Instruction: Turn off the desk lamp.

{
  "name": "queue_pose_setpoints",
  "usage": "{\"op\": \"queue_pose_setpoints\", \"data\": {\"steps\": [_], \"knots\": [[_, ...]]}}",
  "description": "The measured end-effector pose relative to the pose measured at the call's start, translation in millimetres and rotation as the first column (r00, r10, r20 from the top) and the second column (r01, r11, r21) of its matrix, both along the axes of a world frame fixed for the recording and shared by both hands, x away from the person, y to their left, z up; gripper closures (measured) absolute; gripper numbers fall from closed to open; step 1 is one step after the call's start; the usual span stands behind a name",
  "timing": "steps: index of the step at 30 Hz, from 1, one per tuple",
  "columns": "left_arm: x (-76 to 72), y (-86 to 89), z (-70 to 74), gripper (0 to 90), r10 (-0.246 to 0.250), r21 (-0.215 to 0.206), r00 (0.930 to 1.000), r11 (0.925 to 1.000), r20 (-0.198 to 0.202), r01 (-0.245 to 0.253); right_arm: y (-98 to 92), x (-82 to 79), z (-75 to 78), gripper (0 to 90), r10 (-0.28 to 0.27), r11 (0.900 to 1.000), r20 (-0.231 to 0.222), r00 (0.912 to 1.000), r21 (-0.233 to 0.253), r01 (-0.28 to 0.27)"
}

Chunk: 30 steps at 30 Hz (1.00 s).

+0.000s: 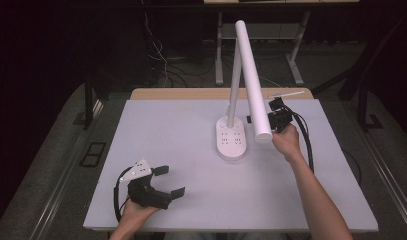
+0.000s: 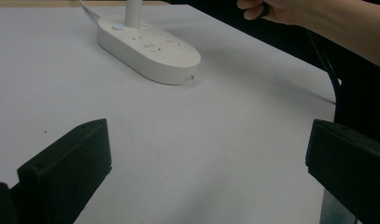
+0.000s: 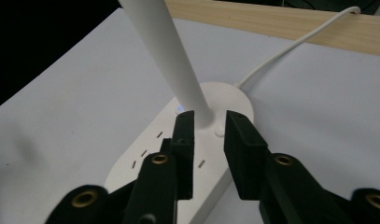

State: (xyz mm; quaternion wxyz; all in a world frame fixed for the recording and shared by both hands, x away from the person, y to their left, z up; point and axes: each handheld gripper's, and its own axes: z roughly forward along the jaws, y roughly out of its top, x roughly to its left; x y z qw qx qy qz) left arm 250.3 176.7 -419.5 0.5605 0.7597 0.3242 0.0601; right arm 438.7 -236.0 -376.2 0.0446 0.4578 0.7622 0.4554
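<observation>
One white desk lamp (image 1: 251, 75) on table (image 1: 166, 130), cord (image 3: 290, 46) behind.

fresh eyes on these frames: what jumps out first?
The white desk lamp right of the table's centre: its long tube head slants down over an oval base that carries sockets and a small lit blue dot. Next, the right gripper raised at the tube's lower end, its jaws a narrow gap apart, with nothing clearly clamped. The left gripper sits wide open near the table's front left edge, holding nothing.
</observation>
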Motion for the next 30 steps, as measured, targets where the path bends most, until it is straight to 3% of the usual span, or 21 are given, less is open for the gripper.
{"op": "queue_pose_setpoints", "data": {"steps": [10, 16, 18, 19, 30], "knots": [[-0.5, -0.9, 0.1, 0.0, -0.002, -0.002, 1.0000, 1.0000, 0.003, 0.002, -13.5, -33.5, 14.4, 44.8, 0.004, 1.000, 0.032, 0.9995, 0.004, -0.004], [-0.9, -0.8, 0.3, 0.0, 0.000, -0.002, 1.0000, 1.0000, 0.003, 0.000, -21.6, -55.2, 10.7, 10.8, 0.006, 1.000, 0.028, 0.9996, 0.015, -0.006], [-0.5, -0.5, 0.1, 0.0, 0.002, -0.001, 1.0000, 1.0000, 0.003, -0.002, -24.5, -62.9, 8.1, 8.1, -0.003, 1.000, 0.018, 0.9998, 0.020, 0.003], [-0.5, -0.7, -0.1, 0.0, 0.004, -0.003, 1.0000, 1.0000, 0.002, -0.004, -25.7, -66.2, 6.8, 0.0, 0.001, 1.000, 0.014, 0.9999, 0.013, -0.001], [0.1, -0.8, -0.5, 0.0, 0.010, 0.006, 1.0000, 0.9999, 0.002, -0.010, -38.2, -111.9, -5.2, 0.6, 0.018, 0.999, 0.036, 0.9992, 0.030, -0.019]]}}
